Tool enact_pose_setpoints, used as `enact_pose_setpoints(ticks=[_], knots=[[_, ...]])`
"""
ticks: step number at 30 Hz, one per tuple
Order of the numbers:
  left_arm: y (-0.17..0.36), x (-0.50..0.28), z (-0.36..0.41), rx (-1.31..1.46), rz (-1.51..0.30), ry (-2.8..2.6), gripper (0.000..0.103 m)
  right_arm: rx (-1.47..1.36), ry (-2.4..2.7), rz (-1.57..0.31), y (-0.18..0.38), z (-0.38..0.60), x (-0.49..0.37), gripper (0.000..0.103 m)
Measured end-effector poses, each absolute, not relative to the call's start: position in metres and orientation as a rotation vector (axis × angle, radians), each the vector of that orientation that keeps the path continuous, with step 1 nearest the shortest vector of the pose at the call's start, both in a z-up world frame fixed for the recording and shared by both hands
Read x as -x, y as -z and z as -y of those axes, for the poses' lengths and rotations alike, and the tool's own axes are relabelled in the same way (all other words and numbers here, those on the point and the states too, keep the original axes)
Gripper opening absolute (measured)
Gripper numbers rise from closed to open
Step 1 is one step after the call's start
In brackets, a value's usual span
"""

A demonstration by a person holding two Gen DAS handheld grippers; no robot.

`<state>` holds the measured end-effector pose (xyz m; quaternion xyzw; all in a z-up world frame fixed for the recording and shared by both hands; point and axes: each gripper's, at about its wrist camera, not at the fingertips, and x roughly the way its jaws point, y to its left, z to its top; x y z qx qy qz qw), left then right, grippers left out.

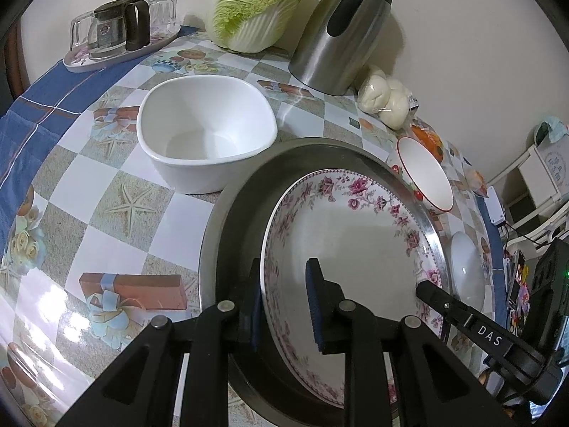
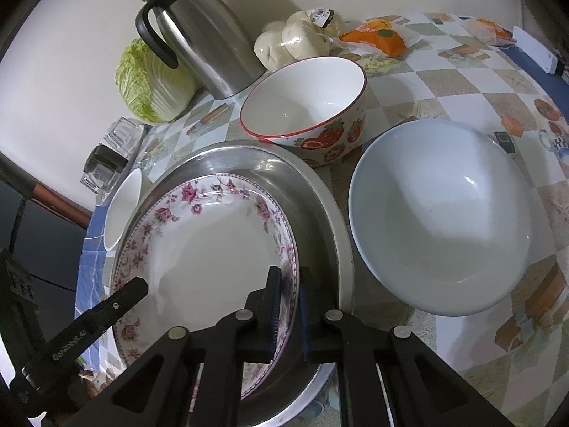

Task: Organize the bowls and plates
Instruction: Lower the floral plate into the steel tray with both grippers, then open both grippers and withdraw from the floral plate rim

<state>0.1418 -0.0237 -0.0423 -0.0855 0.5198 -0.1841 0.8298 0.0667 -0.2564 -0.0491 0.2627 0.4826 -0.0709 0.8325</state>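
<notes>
A flowered plate [image 1: 355, 235] lies inside a round metal tray [image 1: 227, 213] on the table [image 1: 106, 213], which is covered with a checked cloth. The left claw [image 1: 284, 302] straddles the plate's near-left rim, one finger outside and one inside, with a gap at the inner pad, so it looks released. The right claw [image 2: 290, 306] is clenched on the plate's opposite rim, its pads pressing both faces. A square white bowl [image 1: 206, 131] sits just beyond the tray. A strawberry bowl [image 2: 306, 106] and a pale round bowl [image 2: 441, 213] stand beside the tray. A steel jug [image 2: 202, 35] and a cabbage [image 1: 259, 7] stand by the wall.
</notes>
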Motion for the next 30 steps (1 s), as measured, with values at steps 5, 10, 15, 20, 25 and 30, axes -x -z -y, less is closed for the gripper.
enact_pose_setpoints(ticks=[5,10,15,20,25,30], knots=[[0.0423,-0.142,0.0222,0.194,-1.104,0.392,0.023,-0.553,0.16,-1.023,0.0485,0.2565,-0.0668,0.009],[0.0418,-0.1414,0.0238,0.178,-1.106,0.385,0.023,-0.536,0.171,-1.024,0.0475,0.2551,-0.0665,0.009],[0.0417,-0.1421,0.0238,0.172,-1.108,0.374,0.023,-0.508,0.177,-1.027,0.0473,0.2526,-0.0672,0.01],[0.0418,-0.1429,0.023,0.17,-1.119,0.371,0.024,-0.487,0.168,-1.04,0.0471,0.2506,-0.069,0.012],[0.0407,-0.1423,0.0244,0.16,-1.139,0.373,0.027,-0.474,0.167,-1.048,0.0457,0.2501,-0.0701,0.013],[0.0327,-0.1402,0.0247,0.147,-1.116,0.377,0.034,-0.467,0.172,-1.027,0.0396,0.2513,-0.0693,0.019]])
